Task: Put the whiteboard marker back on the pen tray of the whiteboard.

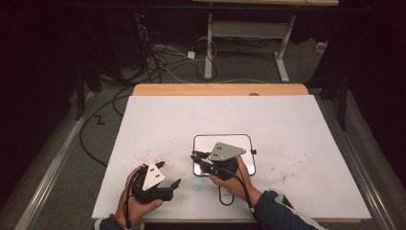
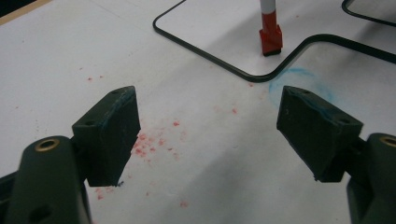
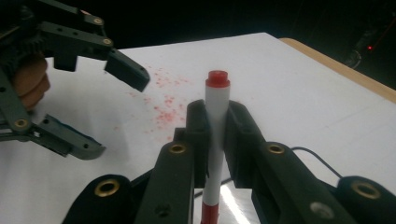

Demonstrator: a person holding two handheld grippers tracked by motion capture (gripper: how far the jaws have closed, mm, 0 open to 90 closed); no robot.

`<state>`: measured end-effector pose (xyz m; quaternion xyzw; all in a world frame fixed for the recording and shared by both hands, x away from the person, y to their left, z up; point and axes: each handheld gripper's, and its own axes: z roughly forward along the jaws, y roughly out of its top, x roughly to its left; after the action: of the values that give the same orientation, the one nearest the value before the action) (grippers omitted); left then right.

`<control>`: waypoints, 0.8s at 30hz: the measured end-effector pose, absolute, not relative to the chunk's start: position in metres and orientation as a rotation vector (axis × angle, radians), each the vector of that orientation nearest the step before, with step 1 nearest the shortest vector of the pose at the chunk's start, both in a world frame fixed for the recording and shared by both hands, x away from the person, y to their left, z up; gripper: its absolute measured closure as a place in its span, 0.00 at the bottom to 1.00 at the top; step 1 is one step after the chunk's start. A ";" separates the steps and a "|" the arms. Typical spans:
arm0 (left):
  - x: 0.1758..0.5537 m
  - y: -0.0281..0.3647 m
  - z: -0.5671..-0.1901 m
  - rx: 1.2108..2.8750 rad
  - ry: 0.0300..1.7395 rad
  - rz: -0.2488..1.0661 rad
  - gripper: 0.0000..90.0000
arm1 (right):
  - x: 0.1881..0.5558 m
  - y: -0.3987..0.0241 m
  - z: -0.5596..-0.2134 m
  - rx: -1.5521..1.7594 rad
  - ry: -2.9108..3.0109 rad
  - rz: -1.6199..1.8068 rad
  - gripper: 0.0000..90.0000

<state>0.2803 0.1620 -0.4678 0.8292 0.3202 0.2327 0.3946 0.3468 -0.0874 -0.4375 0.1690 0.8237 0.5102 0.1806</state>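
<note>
White-barrelled red marker (image 3: 216,135) clamped upright between right gripper (image 3: 217,123) jaws, red cap end (image 2: 270,39) down over small framed whiteboard (image 1: 244,140) near table centre. Left gripper (image 2: 208,133) wide open, holding nothing, hovering near-left over white sheet (image 1: 287,120) with red specks. Best kept vertical, grip firm, light even pressure, strokes inside dark frame.

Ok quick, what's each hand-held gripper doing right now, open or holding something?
Left hand-held gripper: open, nothing between its jaws.
Right hand-held gripper: shut on the red-and-white marker.
</note>
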 end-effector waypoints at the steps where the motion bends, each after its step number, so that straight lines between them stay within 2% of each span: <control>1: 0.280 0.162 -0.468 2.104 0.811 0.591 0.23 | 0.348 -0.091 -0.437 0.484 2.312 1.420 0.91; 11: 0.282 0.161 -0.470 2.112 0.819 0.592 0.23 | 0.357 -0.122 -0.430 0.596 2.264 1.439 0.91; 20: 0.280 0.159 -0.468 2.116 0.811 0.606 0.23 | 0.351 -0.182 -0.381 0.680 2.176 1.540 0.91; 24: 0.280 0.160 -0.467 2.110 0.819 0.610 0.23 | 0.346 -0.213 -0.372 0.754 2.169 1.513 0.91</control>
<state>0.2797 0.1605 -0.4674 0.8296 0.3219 0.2396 0.3883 0.3459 -0.2126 -0.3721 0.2688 0.7737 0.5398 0.1946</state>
